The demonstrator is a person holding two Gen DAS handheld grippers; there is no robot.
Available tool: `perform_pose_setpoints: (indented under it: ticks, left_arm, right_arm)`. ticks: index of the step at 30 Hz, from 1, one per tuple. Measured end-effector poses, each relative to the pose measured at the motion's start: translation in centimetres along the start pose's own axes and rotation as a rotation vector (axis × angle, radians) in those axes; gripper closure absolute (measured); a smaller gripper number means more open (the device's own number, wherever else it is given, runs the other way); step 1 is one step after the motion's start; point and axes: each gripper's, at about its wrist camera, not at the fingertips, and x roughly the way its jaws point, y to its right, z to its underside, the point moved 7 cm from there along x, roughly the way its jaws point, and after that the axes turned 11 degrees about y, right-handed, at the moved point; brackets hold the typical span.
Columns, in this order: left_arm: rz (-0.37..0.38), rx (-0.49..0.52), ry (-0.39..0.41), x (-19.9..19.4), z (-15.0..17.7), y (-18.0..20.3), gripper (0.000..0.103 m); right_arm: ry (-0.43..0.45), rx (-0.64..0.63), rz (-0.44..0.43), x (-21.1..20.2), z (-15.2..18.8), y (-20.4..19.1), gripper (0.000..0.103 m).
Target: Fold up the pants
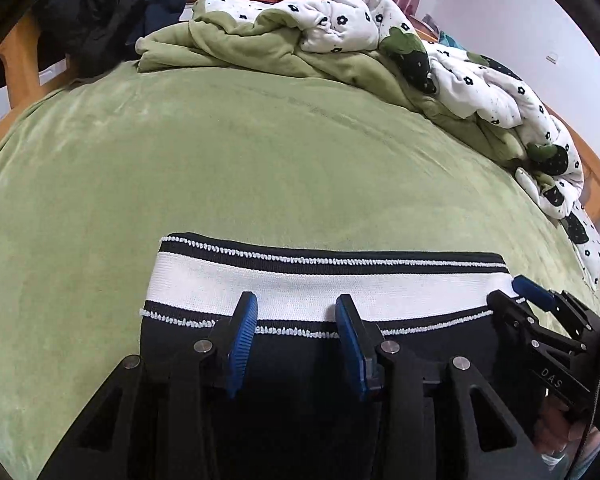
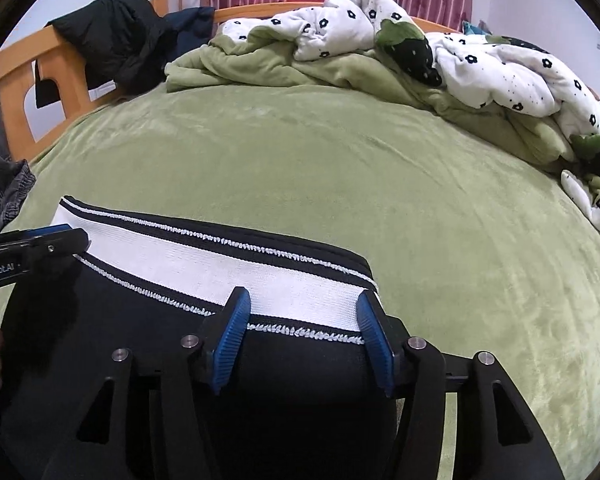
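Black pants [image 1: 300, 364] with a white, black-striped waistband [image 1: 300, 284] lie flat on the green bed cover [image 1: 260, 160], waistband away from me. My left gripper [image 1: 296, 306] is open, its blue fingers over the middle of the waistband. My right gripper [image 2: 304, 304] is open over the waistband's right end [image 2: 300, 280], its right finger at the pants' edge. The right gripper also shows in the left wrist view [image 1: 532, 292], and the left gripper shows in the right wrist view [image 2: 66, 236] at the waistband's left end.
A rumpled green and white flowered quilt [image 1: 380, 40] is heaped along the far and right side of the bed. Dark jackets [image 2: 116, 48] hang on the orange wooden bed frame [image 2: 24, 76] at far left. Grey clothing [image 2: 4, 196] lies at the left edge.
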Motion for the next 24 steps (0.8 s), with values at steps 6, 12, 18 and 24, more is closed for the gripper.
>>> perform_pose_setpoints:
  ticks: [6, 12, 18, 24]
  left_arm:
    - [0.004, 0.025, -0.006, -0.1, 0.1, 0.2, 0.064]
    - [0.011, 0.030, -0.009, -0.1, 0.0, 0.3, 0.063]
    - [-0.044, -0.017, 0.047, -1.2, -0.4, -1.2, 0.061]
    - [-0.026, -0.022, 0.011, -0.4, 0.0, -1.3, 0.052]
  right_arm:
    - [-0.045, 0.109, -0.017, 0.5, 0.3, 1.5, 0.028]
    - [-0.101, 0.282, -0.125, 1.5, 0.9, 2.9, 0.026]
    - [0.002, 0.148, -0.004, -0.5, -0.8, 2.4, 0.041]
    - [0.060, 0.172, 0.005, -1.3, -1.4, 2.4, 0.041]
